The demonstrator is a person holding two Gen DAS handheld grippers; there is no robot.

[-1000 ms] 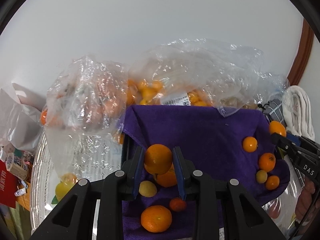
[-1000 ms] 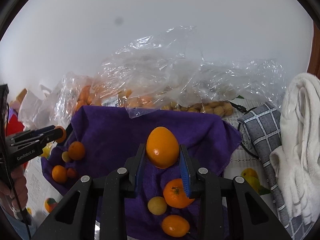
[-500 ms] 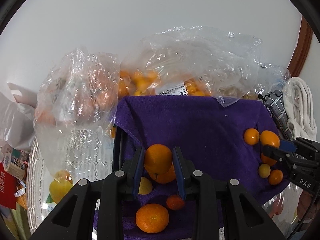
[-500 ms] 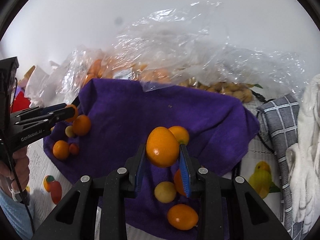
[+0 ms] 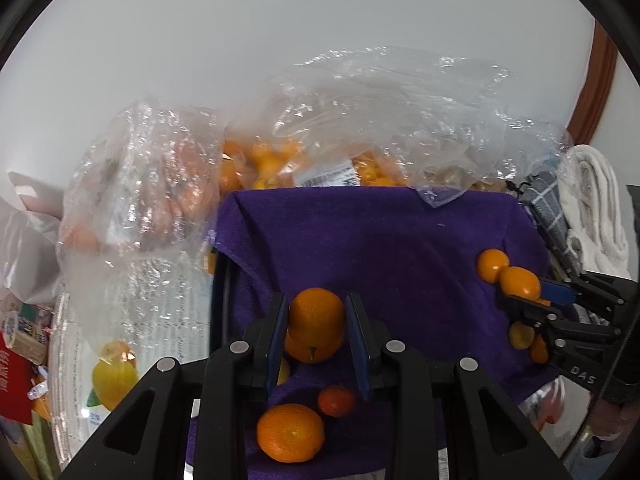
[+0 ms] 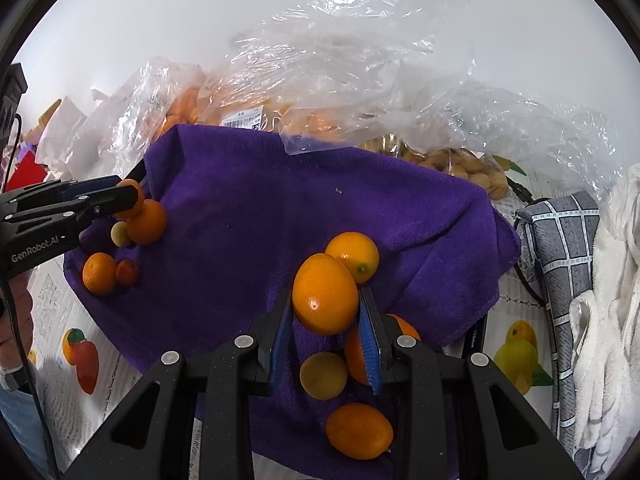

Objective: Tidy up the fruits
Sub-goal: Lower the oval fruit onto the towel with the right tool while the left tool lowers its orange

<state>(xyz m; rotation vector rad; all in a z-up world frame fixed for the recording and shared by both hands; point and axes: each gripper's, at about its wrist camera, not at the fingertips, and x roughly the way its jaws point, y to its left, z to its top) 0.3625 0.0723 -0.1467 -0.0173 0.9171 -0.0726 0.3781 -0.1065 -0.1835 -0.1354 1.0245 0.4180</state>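
My left claw (image 5: 316,334) pinches a round orange (image 5: 316,314) between its blue pads, over the near left part of the purple towel (image 5: 380,240), with another orange (image 5: 290,432) and a small reddish one (image 5: 337,401) lying just below. My right claw (image 6: 325,320) grips an oval orange (image 6: 325,293) above the towel's right side, close to a loose one (image 6: 354,255). Plastic bags of fruit (image 6: 320,80) sit behind the towel.
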